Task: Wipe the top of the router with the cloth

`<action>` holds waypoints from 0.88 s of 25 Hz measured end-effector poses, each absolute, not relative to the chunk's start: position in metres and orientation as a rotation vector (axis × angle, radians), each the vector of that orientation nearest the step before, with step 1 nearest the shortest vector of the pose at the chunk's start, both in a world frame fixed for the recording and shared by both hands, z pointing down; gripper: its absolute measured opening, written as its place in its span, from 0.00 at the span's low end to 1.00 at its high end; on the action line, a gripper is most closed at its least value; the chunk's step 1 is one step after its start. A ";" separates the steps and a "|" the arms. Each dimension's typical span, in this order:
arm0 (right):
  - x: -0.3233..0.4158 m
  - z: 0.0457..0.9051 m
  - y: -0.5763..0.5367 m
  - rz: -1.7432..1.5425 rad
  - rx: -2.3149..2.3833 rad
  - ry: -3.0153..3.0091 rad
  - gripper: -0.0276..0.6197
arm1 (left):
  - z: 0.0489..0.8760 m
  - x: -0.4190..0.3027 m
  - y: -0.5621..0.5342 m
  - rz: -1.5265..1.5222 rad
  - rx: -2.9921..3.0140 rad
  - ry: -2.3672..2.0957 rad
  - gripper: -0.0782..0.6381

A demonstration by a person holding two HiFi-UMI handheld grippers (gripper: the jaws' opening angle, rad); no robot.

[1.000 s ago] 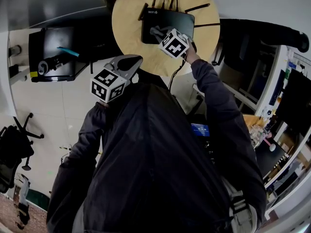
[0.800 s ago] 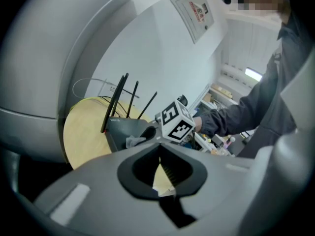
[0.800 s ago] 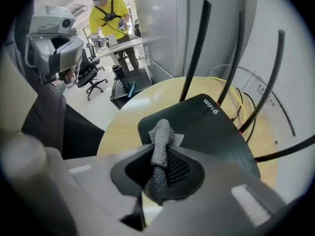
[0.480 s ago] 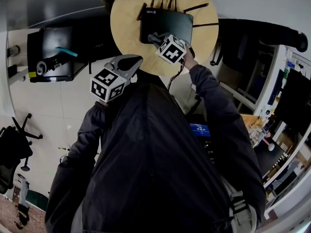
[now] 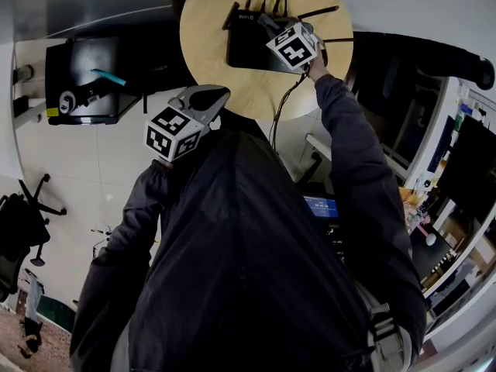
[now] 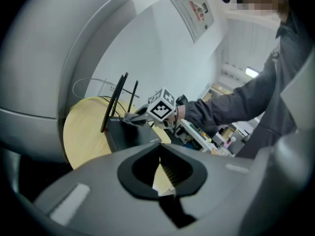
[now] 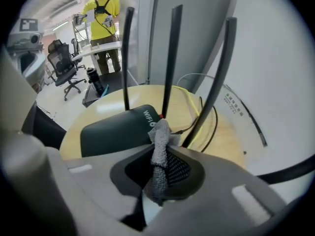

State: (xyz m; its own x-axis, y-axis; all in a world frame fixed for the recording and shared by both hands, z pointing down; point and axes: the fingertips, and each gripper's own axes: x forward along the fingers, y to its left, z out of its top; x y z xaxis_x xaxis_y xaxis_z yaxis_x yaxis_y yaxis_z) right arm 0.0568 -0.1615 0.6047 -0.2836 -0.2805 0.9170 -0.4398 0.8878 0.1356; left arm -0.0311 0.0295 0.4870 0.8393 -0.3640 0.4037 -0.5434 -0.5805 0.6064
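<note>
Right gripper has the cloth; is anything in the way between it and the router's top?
Nothing visible. The right gripper is shut on the cloth, whose tip sits at the router's rear edge. The upright antennas stand just beyond, behind the top rather than across it.

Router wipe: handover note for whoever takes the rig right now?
Right gripper: shut on the cloth, whose tip is at the router's rear edge, by the antennas. I cannot tell whether it touches.
Left gripper: shut, empty, held off the table on the near side.
Router: flat on the round table, cables running off the back.
Done: cloth gripped and brought onto the router top.
Left: the frames don't show how much is wiped; probably sweep the cloth across the rest of the top, taking care around the antennas.
</note>
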 end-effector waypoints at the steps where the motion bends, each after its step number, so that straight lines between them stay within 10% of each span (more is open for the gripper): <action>1: 0.060 0.607 -0.170 0.158 0.552 -1.873 0.09 | 0.487 -0.031 0.029 0.304 2.252 -0.660 0.11; 22: 0.055 0.617 -0.119 0.164 0.352 -1.836 0.09 | 0.488 -0.028 0.029 0.304 2.253 -0.643 0.11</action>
